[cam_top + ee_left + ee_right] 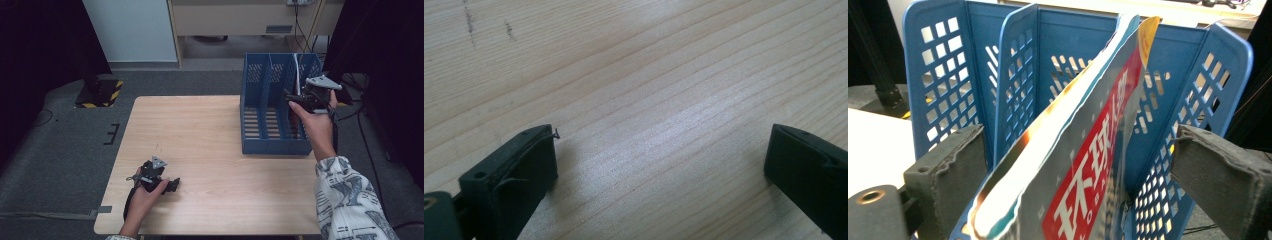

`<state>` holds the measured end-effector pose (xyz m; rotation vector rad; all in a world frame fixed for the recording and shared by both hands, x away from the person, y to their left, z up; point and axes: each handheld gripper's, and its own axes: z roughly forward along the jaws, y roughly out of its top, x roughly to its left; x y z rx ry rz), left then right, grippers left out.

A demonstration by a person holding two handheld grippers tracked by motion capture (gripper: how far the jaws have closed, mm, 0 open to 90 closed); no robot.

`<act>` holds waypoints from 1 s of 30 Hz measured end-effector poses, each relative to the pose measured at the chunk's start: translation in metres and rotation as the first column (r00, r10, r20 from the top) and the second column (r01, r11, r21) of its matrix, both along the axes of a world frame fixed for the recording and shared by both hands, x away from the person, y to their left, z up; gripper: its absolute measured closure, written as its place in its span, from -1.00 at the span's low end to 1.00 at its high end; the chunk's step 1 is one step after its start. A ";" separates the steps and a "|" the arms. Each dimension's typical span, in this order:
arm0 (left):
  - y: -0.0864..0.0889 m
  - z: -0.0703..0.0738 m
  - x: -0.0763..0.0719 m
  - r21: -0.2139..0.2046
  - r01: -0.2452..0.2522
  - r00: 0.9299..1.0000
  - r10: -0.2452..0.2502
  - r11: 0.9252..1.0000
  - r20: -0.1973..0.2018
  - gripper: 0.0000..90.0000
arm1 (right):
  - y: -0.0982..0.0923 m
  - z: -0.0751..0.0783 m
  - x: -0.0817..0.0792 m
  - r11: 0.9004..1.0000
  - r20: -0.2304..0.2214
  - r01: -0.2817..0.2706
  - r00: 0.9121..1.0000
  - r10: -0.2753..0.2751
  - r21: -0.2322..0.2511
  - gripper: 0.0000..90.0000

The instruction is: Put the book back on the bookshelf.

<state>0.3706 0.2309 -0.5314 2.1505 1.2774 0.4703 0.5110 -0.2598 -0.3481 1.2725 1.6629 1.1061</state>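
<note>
A blue three-slot file rack (272, 146) stands at the table's right side. A magazine (1098, 100) with a red band and white characters stands tilted in the rack's rightmost slot (1193, 80); its thin top edge (298, 67) shows from above. My right gripper (292, 100) hovers at that slot. In the right gripper view my right gripper (1078, 150) is open, its jaws standing wide on either side of the magazine with a gap to each pad. My left gripper (172, 186) rests low on the wooden table (200, 125) near the front left. It is open (661, 145), with bare wood between its jaws.
The rack's left and middle slots (260, 100) hold nothing I can see. A yellow-and-black striped base (102, 92) sits on the floor beyond the table's left corner. Cables (370, 150) trail on the floor at the right. A patterned sleeve (345, 195) comes in at the bottom right.
</note>
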 end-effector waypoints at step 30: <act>0.000 0.000 0.000 0.001 0.002 1.000 -0.002 1.000 -0.001 -1.00 | -0.005 -0.016 -0.027 0.999 0.006 -0.048 0.999 0.048 -0.007 -0.89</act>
